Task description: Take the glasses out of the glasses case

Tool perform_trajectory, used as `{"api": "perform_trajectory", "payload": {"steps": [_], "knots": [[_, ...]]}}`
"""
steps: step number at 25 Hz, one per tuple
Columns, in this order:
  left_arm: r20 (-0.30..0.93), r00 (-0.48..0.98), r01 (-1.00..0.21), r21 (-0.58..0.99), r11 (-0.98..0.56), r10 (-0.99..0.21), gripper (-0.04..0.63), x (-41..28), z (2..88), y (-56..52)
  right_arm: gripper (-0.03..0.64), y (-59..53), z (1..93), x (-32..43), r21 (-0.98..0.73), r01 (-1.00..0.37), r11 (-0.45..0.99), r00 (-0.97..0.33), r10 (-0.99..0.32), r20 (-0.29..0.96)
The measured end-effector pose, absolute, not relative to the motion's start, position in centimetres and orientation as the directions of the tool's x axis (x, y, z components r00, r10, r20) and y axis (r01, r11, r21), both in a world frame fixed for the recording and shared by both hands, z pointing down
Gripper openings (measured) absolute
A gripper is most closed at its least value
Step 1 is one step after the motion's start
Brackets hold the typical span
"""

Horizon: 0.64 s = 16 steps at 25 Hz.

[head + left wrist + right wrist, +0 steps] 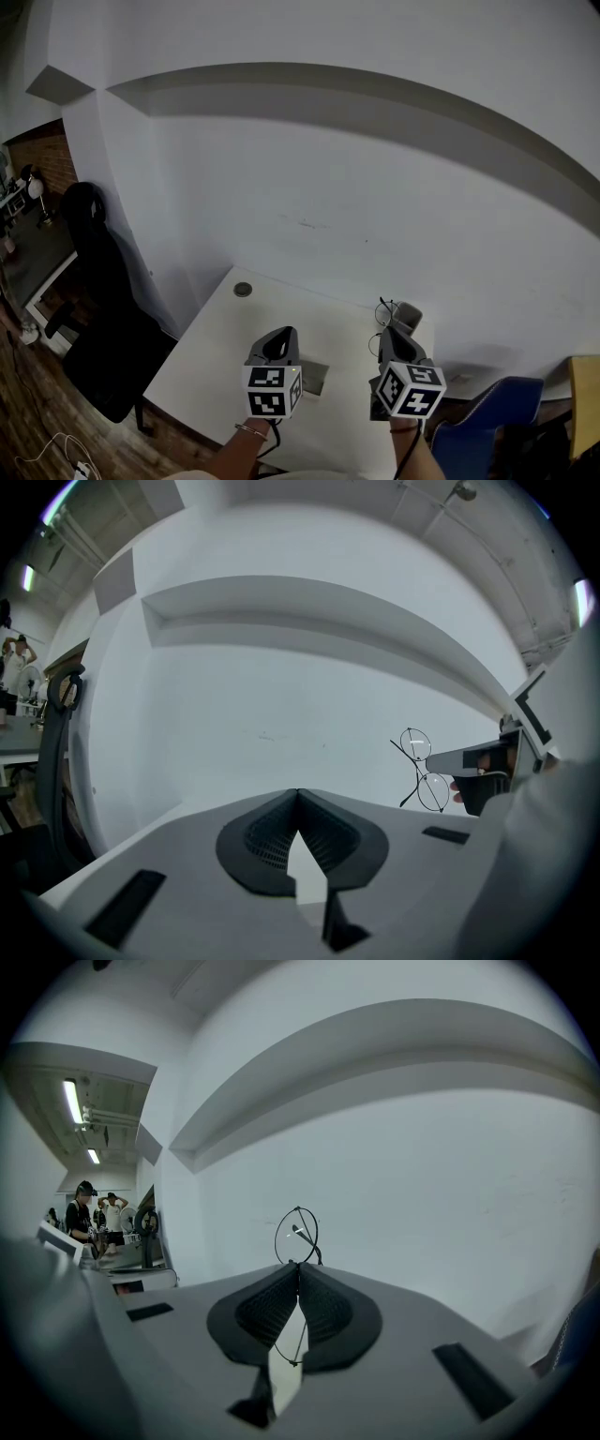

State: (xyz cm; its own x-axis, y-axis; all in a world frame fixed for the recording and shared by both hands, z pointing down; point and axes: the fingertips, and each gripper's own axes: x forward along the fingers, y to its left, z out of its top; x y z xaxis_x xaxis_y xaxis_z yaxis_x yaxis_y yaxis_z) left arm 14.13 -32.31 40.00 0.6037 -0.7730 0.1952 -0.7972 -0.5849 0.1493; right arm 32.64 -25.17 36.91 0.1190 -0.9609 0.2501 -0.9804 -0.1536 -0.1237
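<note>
My right tool (298,1267) is pinching the glasses (296,1234) by their thin wire frame. One lens ring stands out past the tips at 12 o'clock, and wire runs down between the pads. In the left gripper view the glasses show at 3 o'clock, held up and apparently clear of the surface (216,347). My left tool (298,794) is pressed together with nothing in it. In the head view, what I take for the case (315,379) lies on the surface just at that tool's 3 o'clock side. I judge the glasses very light but fragile: the wire would bend easily and the lenses would smear or scratch. A light squeeze on the bridge or rim suits better than one on a lens or folding arm.
</note>
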Motion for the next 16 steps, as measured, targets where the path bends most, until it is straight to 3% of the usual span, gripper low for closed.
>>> {"api": "perform_trajectory", "payload": {"steps": [16], "knots": [[0.201,0.589,-0.808,0.149,-0.570,-0.783,0.008,12.8,40.5,-31.6,0.037,-24.5,37.0,31.8,-0.121,-0.982,-0.143,0.109,-0.962,0.249]]}}
